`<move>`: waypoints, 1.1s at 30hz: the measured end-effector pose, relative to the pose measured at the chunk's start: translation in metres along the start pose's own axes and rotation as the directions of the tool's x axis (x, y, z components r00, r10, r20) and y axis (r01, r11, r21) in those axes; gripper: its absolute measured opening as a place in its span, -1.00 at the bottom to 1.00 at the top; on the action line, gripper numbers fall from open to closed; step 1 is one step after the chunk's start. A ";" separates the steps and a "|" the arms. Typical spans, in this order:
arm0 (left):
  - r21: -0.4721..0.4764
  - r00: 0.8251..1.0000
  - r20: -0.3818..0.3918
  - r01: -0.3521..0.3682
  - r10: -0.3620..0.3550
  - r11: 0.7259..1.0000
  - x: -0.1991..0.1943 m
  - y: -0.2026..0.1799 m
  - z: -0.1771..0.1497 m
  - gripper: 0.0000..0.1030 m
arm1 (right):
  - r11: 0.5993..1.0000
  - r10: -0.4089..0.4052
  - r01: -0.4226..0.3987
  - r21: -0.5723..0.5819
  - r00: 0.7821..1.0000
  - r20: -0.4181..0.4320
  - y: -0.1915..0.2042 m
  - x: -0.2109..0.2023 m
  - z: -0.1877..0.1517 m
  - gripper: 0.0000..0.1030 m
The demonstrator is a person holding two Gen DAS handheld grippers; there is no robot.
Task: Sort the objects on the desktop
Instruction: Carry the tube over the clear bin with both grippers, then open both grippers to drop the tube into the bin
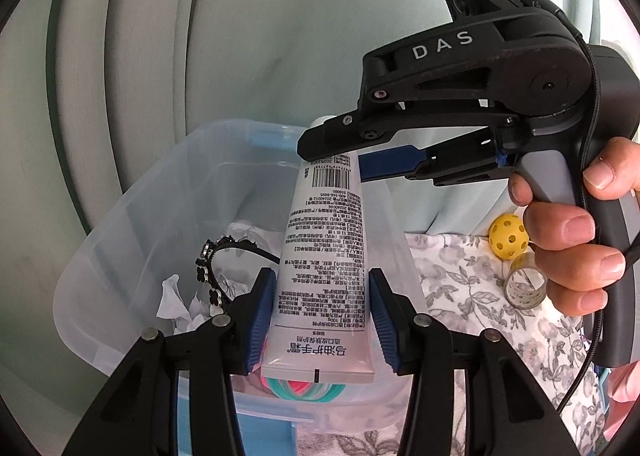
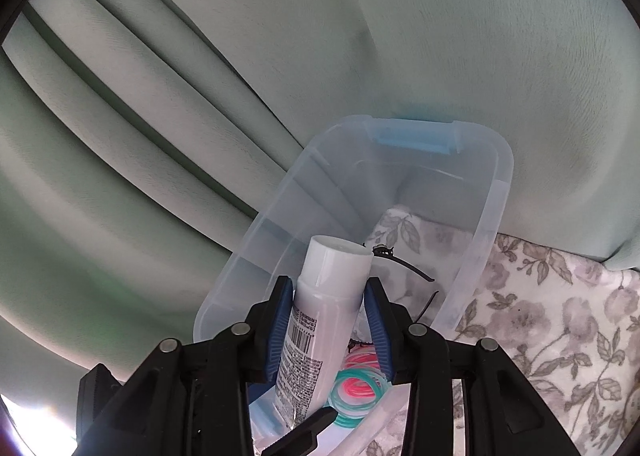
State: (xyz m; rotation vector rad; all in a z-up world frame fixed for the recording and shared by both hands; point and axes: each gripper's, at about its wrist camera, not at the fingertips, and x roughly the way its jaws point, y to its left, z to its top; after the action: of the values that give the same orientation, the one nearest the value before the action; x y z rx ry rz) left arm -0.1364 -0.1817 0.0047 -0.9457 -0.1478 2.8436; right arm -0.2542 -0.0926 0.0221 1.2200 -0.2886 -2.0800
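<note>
Holding a white hand-cream tube (image 1: 325, 256) over the clear plastic bin (image 1: 132, 224), both grippers clamping it at once: left gripper (image 1: 322, 320) pinching the flat crimped end between its blue pads, right gripper (image 2: 330, 326) squeezing the neck just below the white cap (image 2: 336, 260). Hanging above the bin's contents: a black flower-studded headband (image 1: 212, 276), crumpled tissue (image 1: 176, 300) and coiled pink and teal hair ties (image 2: 356, 388). Sitting well apart on the floral tablecloth (image 1: 472, 280), beside the hand (image 1: 576, 240) on the right gripper's handle: a yellow perforated ball (image 1: 507, 236) and a roll of clear tape (image 1: 525, 283).
</note>
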 end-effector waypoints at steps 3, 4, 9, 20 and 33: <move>-0.002 1.000 -0.004 -0.001 0.001 1.000 -0.001 0.000 0.000 -0.05 | 1.000 -0.009 0.009 -0.011 1.000 -0.004 0.001 0.000 0.000 -0.20; -0.003 1.000 -0.005 -0.002 0.002 1.000 -0.001 0.000 0.000 -0.05 | 1.000 -0.014 0.014 -0.019 1.000 -0.005 0.002 0.000 -0.001 -0.20; -0.021 1.000 0.018 -0.007 0.007 1.000 -0.007 0.002 0.003 -0.05 | 0.999 -0.031 0.032 -0.030 0.999 0.025 0.004 -0.008 0.001 -0.06; -0.043 1.000 0.029 -0.009 0.010 0.999 -0.020 -0.003 0.006 -0.03 | 0.998 -0.029 0.031 -0.046 0.999 0.033 0.011 -0.020 -0.005 -0.04; -0.067 0.999 0.047 -0.002 0.005 0.998 -0.053 -0.019 0.001 0.13 | 0.990 -0.051 0.059 -0.131 0.997 0.061 0.029 -0.061 -0.044 0.13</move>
State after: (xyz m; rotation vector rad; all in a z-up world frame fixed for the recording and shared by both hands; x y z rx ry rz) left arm -0.0929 -0.1714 0.0392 -0.8924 -0.2484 2.8823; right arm -0.1857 -0.0665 0.0545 1.1017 -0.1421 -2.1483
